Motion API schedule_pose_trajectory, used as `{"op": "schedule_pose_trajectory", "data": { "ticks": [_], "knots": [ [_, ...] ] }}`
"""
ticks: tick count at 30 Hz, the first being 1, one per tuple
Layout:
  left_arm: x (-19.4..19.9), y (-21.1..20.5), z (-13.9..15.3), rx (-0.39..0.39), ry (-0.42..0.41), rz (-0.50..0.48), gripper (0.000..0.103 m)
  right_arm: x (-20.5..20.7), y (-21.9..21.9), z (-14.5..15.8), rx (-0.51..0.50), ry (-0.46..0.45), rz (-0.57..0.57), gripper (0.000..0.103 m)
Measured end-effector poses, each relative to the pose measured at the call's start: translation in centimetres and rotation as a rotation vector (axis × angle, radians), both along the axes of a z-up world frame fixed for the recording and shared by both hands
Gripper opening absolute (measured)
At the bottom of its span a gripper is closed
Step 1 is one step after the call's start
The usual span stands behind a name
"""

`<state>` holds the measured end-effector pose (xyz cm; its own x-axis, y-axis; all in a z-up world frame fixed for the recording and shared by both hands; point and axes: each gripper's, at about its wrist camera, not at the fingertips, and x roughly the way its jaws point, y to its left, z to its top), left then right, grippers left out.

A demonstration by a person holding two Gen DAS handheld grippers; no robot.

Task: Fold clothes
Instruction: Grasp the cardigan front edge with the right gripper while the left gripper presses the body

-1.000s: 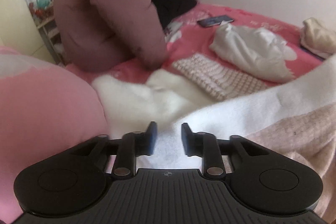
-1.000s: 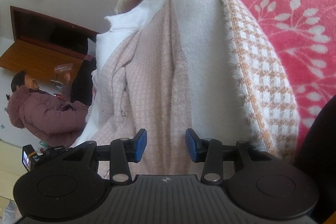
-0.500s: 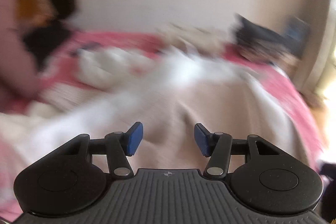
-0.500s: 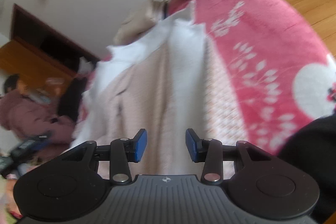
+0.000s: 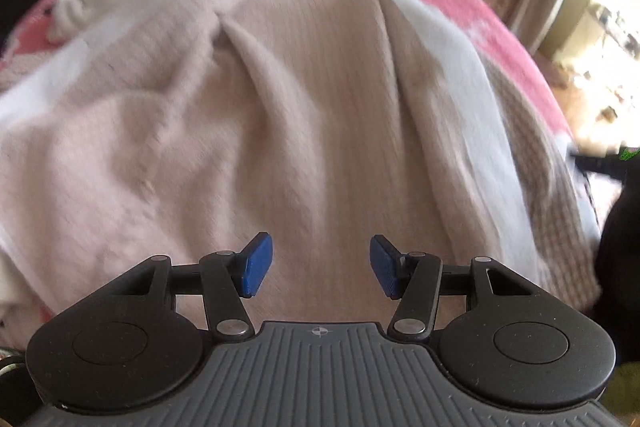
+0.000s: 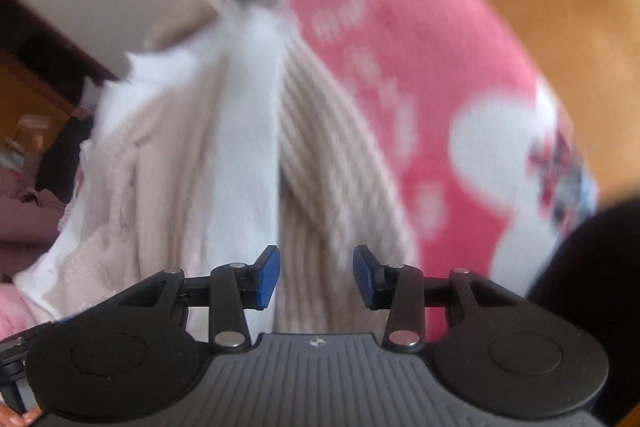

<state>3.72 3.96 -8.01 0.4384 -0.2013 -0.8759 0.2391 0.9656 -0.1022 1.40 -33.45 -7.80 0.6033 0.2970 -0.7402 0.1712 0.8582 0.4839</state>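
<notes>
The coat [image 5: 312,99], pale pink knit with white fleece lining, lies spread over the pink bed [image 5: 500,15], its lining turned out along the 3 o'clock edge and wrinkles running toward 11 o'clock. The left gripper [image 5: 321,265] hangs just above the coat's near middle, fingers spread wide and holding nothing. The right gripper [image 6: 316,277] is likewise released, empty, over the coat's folded-in strip [image 6: 244,131] and the knit panel at its 3 o'clock side.

Both views are smeared, so exact edges are hard to place. Judging from this, a grab here could pinch only the top layer and drag the lining askew, or catch the bedcover beneath. The wrinkles, if left, would be pressed into any fold.
</notes>
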Motion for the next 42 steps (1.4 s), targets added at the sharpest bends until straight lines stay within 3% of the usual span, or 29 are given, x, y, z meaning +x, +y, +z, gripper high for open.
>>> {"op": "schedule_pose_trajectory", "data": {
  "ticks": [2, 3, 5, 6, 7, 9, 10, 12, 15, 26, 28, 31, 32, 34, 36, 39, 42],
  "knots": [
    [-0.3, -1.0, -0.6, -0.023, 0.037, -0.022, 0.054, 1.0, -1.1, 0.3, -0.028, -0.005, 0.008, 0.045],
    [-0.4, -1.5, -0.9, -0.031, 0.047, -0.031, 0.054, 1.4, -1.7, 0.5, -0.042, -0.008, 0.012, 0.057],
    [-0.6, -2.6, -1.4, -0.042, 0.063, -0.048, 0.054, 3.5, -2.3, -1.4, -0.059, 0.095, 0.049, 0.073],
    [-0.6, -2.8, -1.7, -0.044, 0.072, -0.049, 0.054, 4.5, -2.3, -2.5, -0.057, 0.151, 0.069, 0.072],
    [-0.5, -3.0, -1.9, -0.045, 0.081, -0.048, 0.054, 4.7, -1.9, -3.3, -0.033, 0.182, 0.113, 0.07],
    [-0.3, -3.2, -2.4, -0.047, 0.099, -0.046, 0.054, 4.5, -1.0, -4.8, 0.028, 0.231, 0.216, 0.051],
    [-0.2, -3.4, -2.7, -0.047, 0.108, -0.045, 0.054, 4.2, -0.4, -5.1, 0.004, 0.224, 0.255, 0.044],
    [-0.1, -3.6, -3.1, -0.049, 0.126, -0.042, 0.054, 3.8, 0.0, -4.9, -0.071, 0.188, 0.306, 0.012],
    [0.2, -4.0, -3.9, -0.051, 0.154, -0.039, 0.054, 4.2, -0.7, -3.4, -0.172, 0.124, 0.331, 0.008],
    [0.9, -2.9, -5.0, -0.097, 0.214, -0.053, 0.059, 24.3, -7.1, 8.5, -0.873, -0.187, 0.122, 0.008],
    [0.9, -2.6, -5.0, -0.105, 0.219, -0.05, 0.059, 28.8, -7.7, 10.1, -0.895, -0.221, 0.054, 0.008],
    [0.7, -2.4, -5.0, -0.104, 0.219, -0.058, 0.06, 33.7, -8.5, 10.3, -0.827, -0.232, -0.027, 0.009],
    [0.7, -2.3, -5.0, -0.103, 0.219, -0.061, 0.06, 34.7, -8.3, 9.3, -0.832, -0.21, -0.02, 0.012],
    [0.6, -2.0, -5.0, -0.108, 0.221, -0.063, 0.061, 36.5, -7.8, 6.9, -0.856, -0.149, 0.004, 0.032],
    [0.5, -1.7, -5.0, -0.116, 0.22, -0.064, 0.061, 38.0, -7.2, 4.2, -0.886, -0.042, 0.057, 0.073],
    [0.1, -1.3, -5.0, -0.124, 0.209, -0.072, 0.062, 36.6, -6.1, -0.1, -0.97, 0.147, 0.266, 0.075],
    [-0.3, -0.8, -4.8, -0.133, 0.197, -0.076, 0.062, 32.2, -5.5, -0.2, -1.067, 0.125, 0.352, 0.075]
  ]
}}
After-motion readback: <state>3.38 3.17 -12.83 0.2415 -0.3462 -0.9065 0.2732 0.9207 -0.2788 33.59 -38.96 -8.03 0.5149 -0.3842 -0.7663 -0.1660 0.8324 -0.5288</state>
